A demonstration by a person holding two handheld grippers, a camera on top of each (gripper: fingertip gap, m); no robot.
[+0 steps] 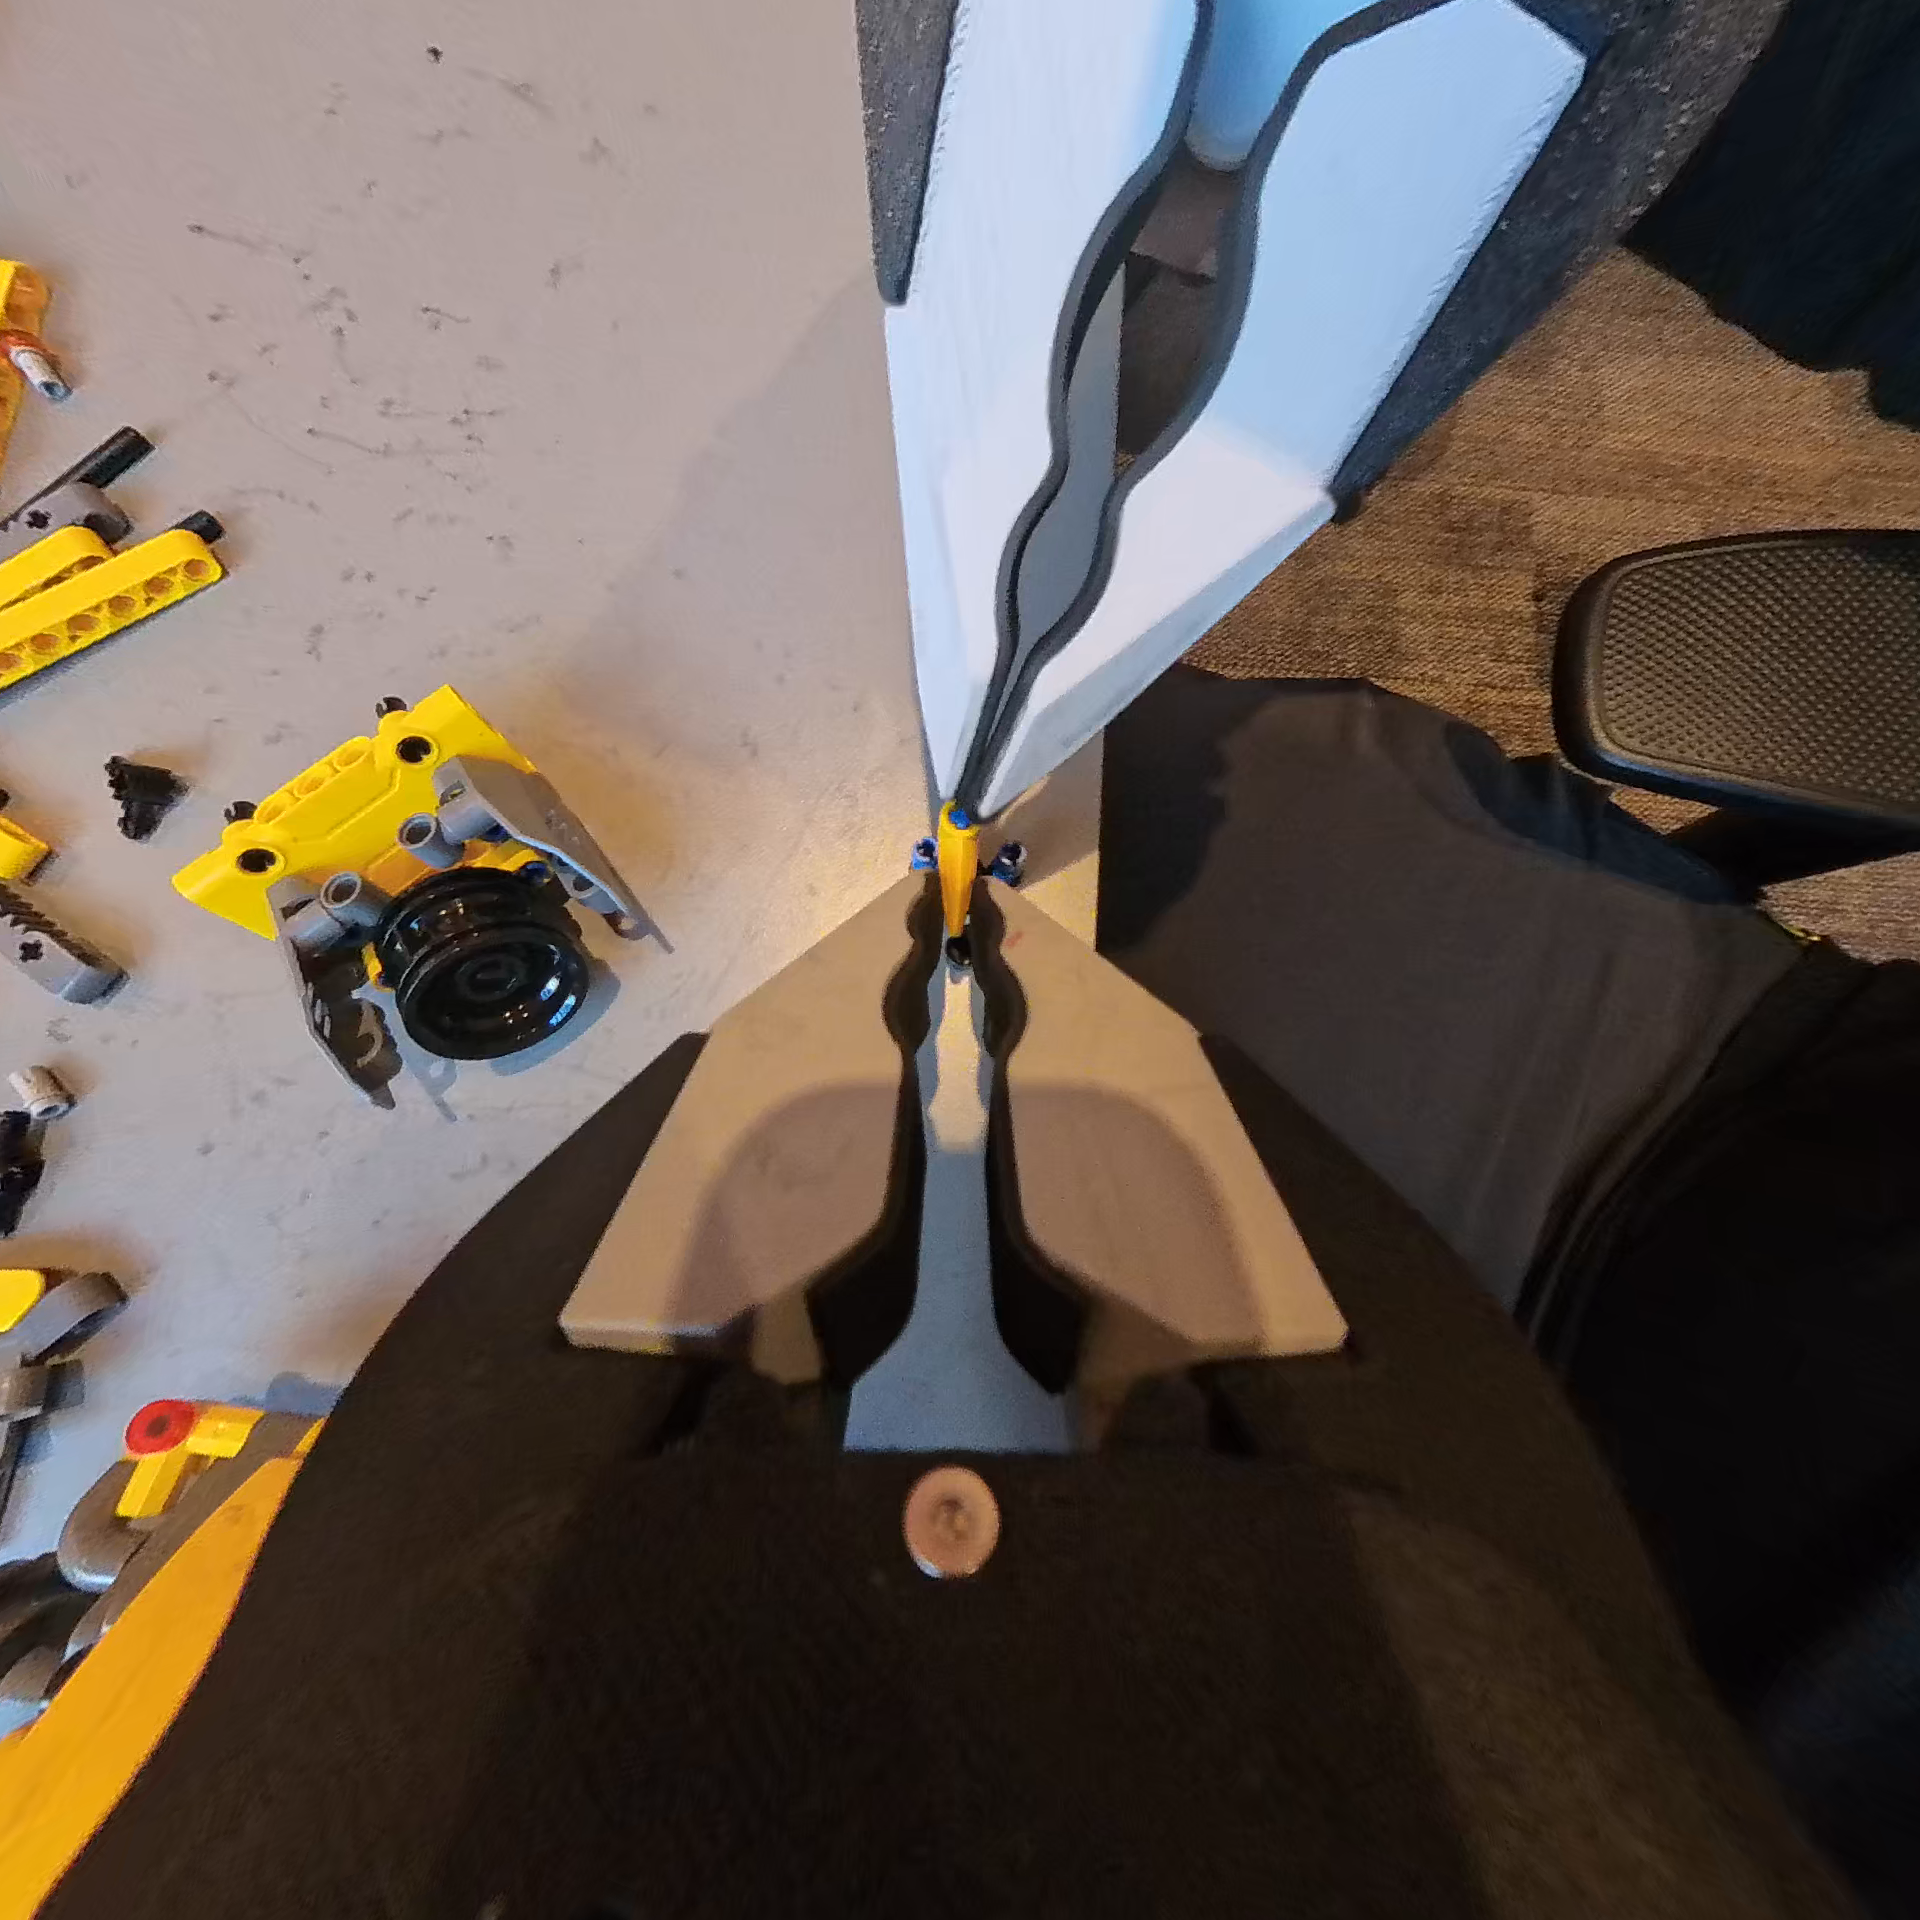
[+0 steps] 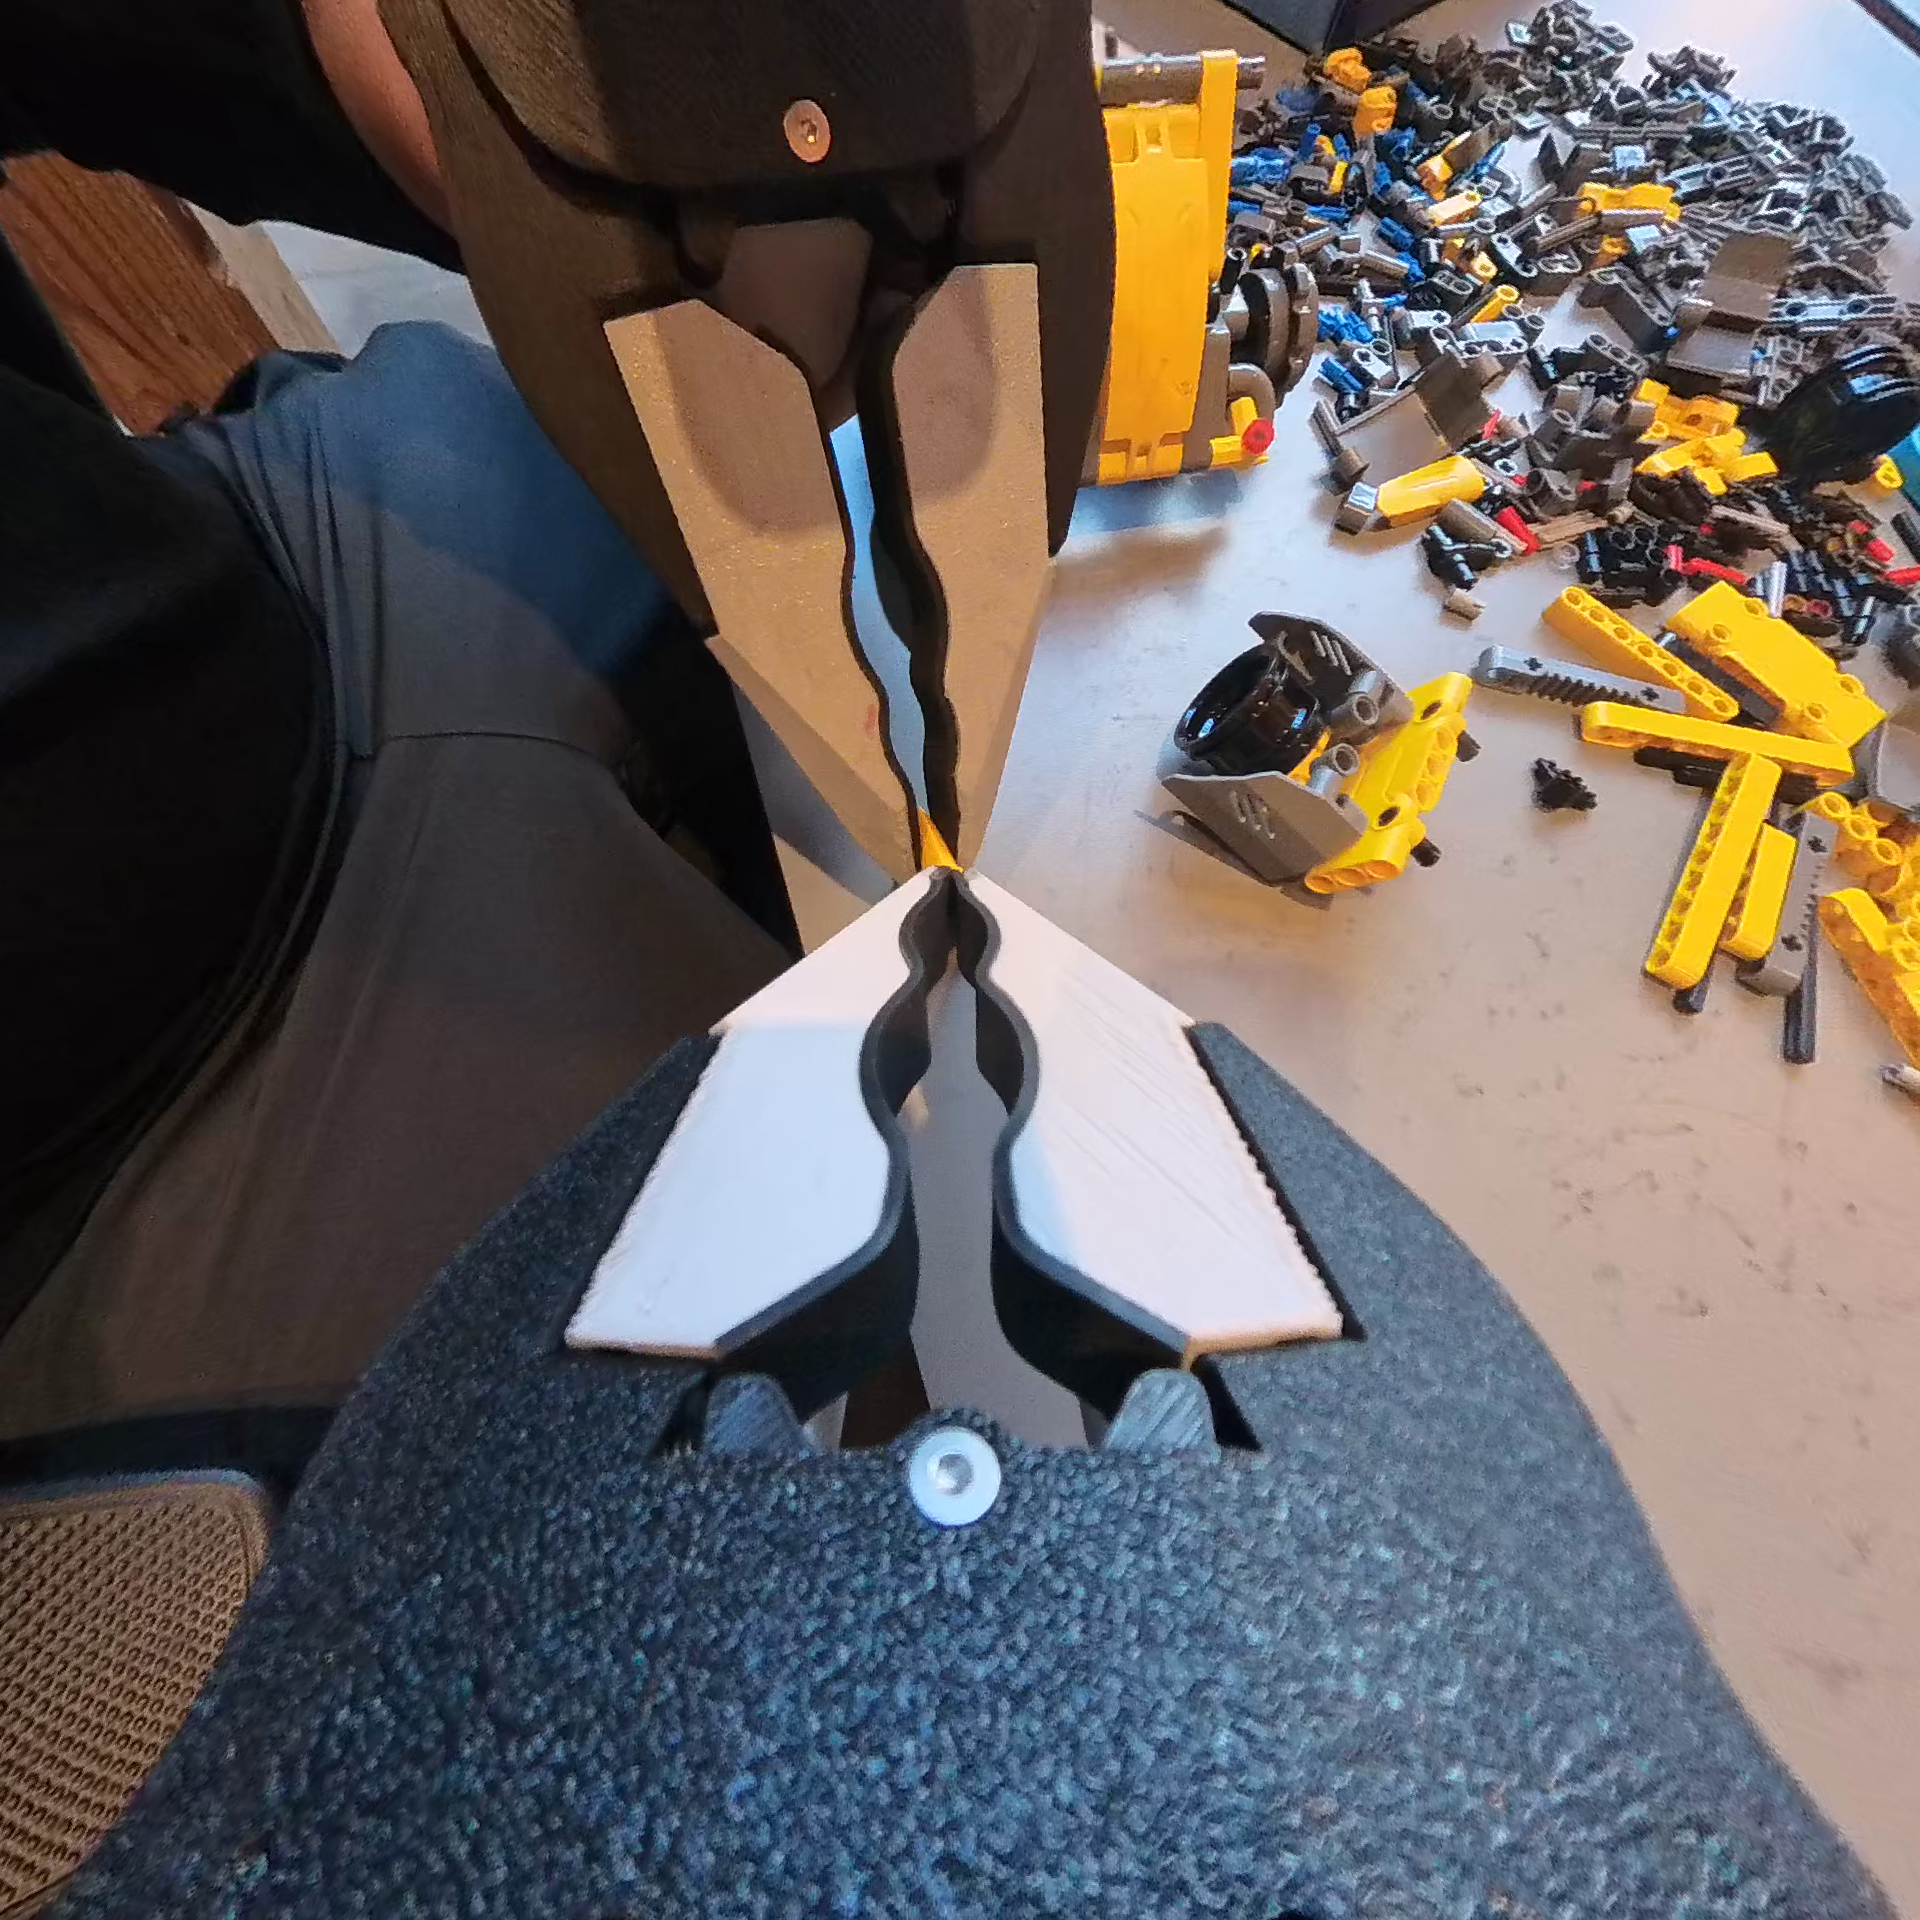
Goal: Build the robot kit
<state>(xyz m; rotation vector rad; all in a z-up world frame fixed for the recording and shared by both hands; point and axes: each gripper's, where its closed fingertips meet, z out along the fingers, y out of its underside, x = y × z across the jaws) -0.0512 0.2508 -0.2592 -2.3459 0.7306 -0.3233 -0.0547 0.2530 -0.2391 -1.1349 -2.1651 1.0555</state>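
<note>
Claws are meeting tip to tip at the worktop (image 1: 623,312) edge. The left claw (image 1: 954,914) and right claw (image 2: 948,883) are both clamping one small yellow brick piece (image 1: 954,868). Open worktop is lying between them and the wheel assembly (image 1: 416,883).

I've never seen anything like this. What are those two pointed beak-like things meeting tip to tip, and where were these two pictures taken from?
They are two hand-held grippers, each with a camera looking along its own fingers. The left wrist view shows the grey-fingered left gripper at the bottom; the right wrist view shows the white-fingered right gripper. Both are pinched shut on one small yellow piece with blue pins, held between them near the table edge, above a person's lap. On the table lie a yellow and grey assembly with a black wheel, yellow beams and a heap of loose building-toy parts.
</note>
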